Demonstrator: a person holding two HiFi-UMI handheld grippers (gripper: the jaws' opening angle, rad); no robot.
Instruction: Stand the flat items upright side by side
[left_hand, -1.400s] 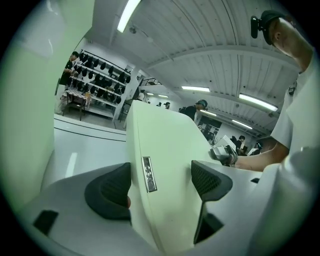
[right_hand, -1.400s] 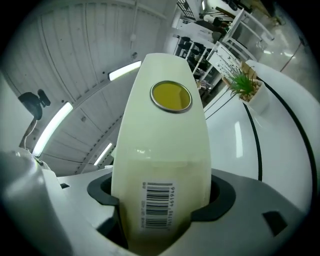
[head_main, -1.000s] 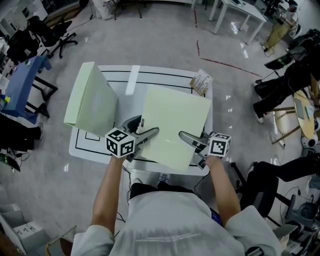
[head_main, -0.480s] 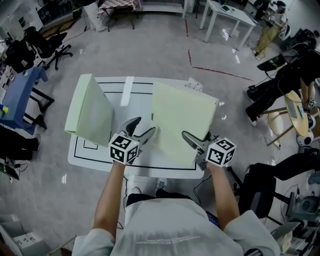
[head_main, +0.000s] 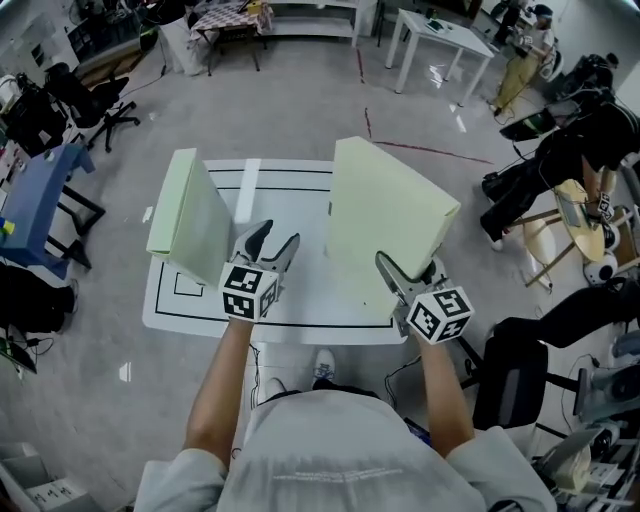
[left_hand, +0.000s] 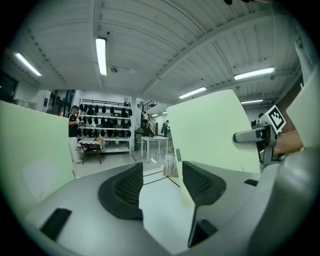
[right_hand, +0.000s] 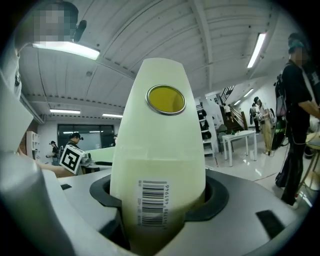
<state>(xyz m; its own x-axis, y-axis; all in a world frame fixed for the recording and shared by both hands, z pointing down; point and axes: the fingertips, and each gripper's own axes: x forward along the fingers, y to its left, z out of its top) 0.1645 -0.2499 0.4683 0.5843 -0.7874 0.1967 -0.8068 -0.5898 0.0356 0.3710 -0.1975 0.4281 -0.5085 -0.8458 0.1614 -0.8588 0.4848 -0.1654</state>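
Observation:
Two pale green flat folders are on a white table (head_main: 300, 312). One folder (head_main: 190, 225) stands upright at the left, also showing in the left gripper view as a folder (left_hand: 30, 150). The second folder (head_main: 385, 225) is lifted upright on the right, with my right gripper (head_main: 405, 278) shut on its near spine. That spine (right_hand: 157, 150) has a barcode and a yellow ring hole and fills the right gripper (right_hand: 157, 200). My left gripper (head_main: 272, 245) hovers between the folders. Its jaws (left_hand: 162, 182) have just been closing, are still apart, and hold nothing.
A white tape strip (head_main: 245, 190) lies on the table's far part, inside black border lines. A small printed card (left_hand: 171, 165) stands beyond the held folder. A blue table (head_main: 40, 170) and office chairs are at the left, and people and chairs (head_main: 570, 150) at the right.
The right folder went from lying nearly flat to standing upright, raised by the right gripper. The left gripper came off its left edge, rose, and its jaws narrowed.

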